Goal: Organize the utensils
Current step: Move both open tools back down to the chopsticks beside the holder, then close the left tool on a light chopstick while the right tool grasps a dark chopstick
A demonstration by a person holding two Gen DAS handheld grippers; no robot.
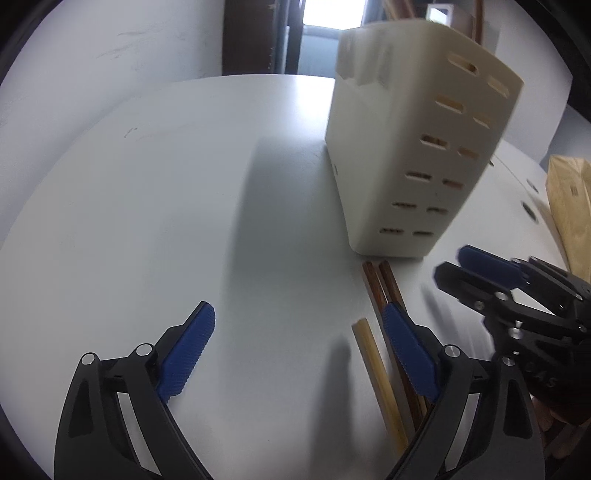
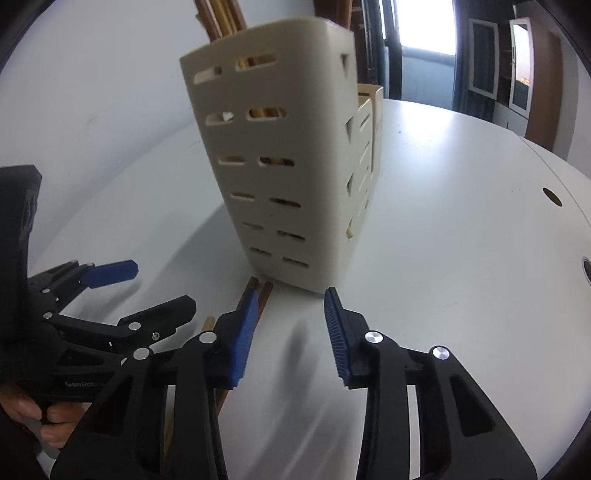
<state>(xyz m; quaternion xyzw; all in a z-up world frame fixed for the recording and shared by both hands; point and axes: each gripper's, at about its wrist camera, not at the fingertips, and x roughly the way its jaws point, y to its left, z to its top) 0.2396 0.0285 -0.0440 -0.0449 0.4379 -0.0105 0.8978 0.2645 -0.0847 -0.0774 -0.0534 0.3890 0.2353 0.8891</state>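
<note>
A cream slotted utensil holder point(image 1: 406, 147) point(image 2: 277, 166) stands on the white table, with several chopsticks point(image 2: 221, 18) sticking out of its top. Two dark brown chopsticks point(image 1: 376, 284) point(image 2: 264, 295) and a pale one point(image 1: 373, 362) point(image 2: 208, 323) lie on the table in front of its base. My left gripper point(image 1: 297, 310) point(image 2: 162, 286) is open wide, low over the table; the pale chopstick lies just inside its right finger, untouched. My right gripper point(image 2: 291, 293) point(image 1: 451, 263) is open narrower, with nothing between its pads; its left finger hangs over the dark chopsticks.
The white table point(image 1: 147, 221) point(image 2: 461, 221) runs back to a pale wall on the left. A tan cardboard box point(image 1: 569, 206) sits at the right. Round holes point(image 2: 552, 196) mark the table's right side. A hand point(image 2: 37, 417) holds the left gripper's handle.
</note>
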